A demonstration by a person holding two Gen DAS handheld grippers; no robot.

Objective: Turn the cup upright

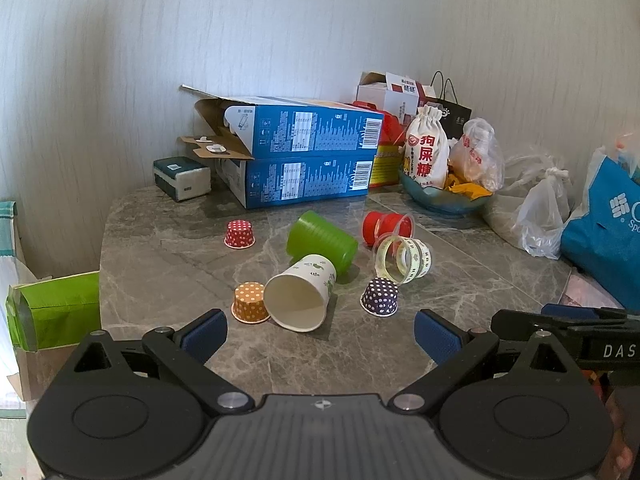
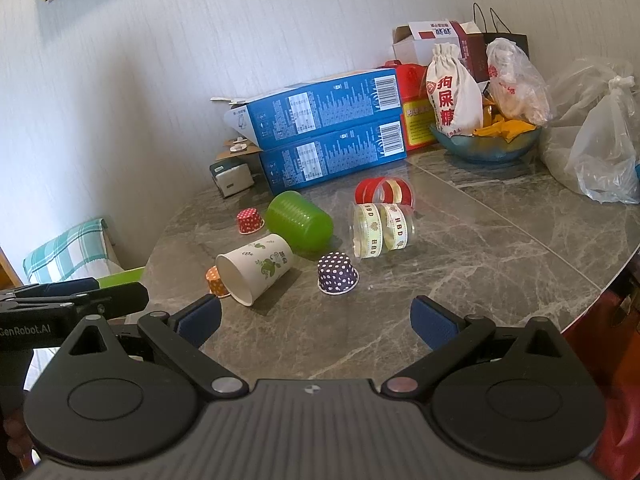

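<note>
A white paper cup [image 1: 301, 292] with green leaf print lies on its side on the marble table [image 1: 160, 248], mouth toward me; it shows in the right wrist view [image 2: 256, 268] too. A green plastic cup [image 1: 322, 242] [image 2: 300, 220] lies on its side behind it. Two clear cups, one with HBD bands [image 1: 402, 260] [image 2: 380, 230] and one with red bands [image 1: 388, 226] [image 2: 386, 192], also lie on their sides. My left gripper [image 1: 320, 334] is open and empty, just short of the white cup. My right gripper [image 2: 318, 322] is open and empty, near the table's front.
Small dotted paper cups stand mouth down: orange [image 1: 250, 302], purple [image 1: 380, 297], red [image 1: 239, 234]. Two stacked blue boxes [image 1: 308, 160], a tissue pack [image 1: 182, 178], a bowl with bags [image 1: 444, 196] and plastic bags [image 1: 544, 216] line the back and right. The table edge curves at left.
</note>
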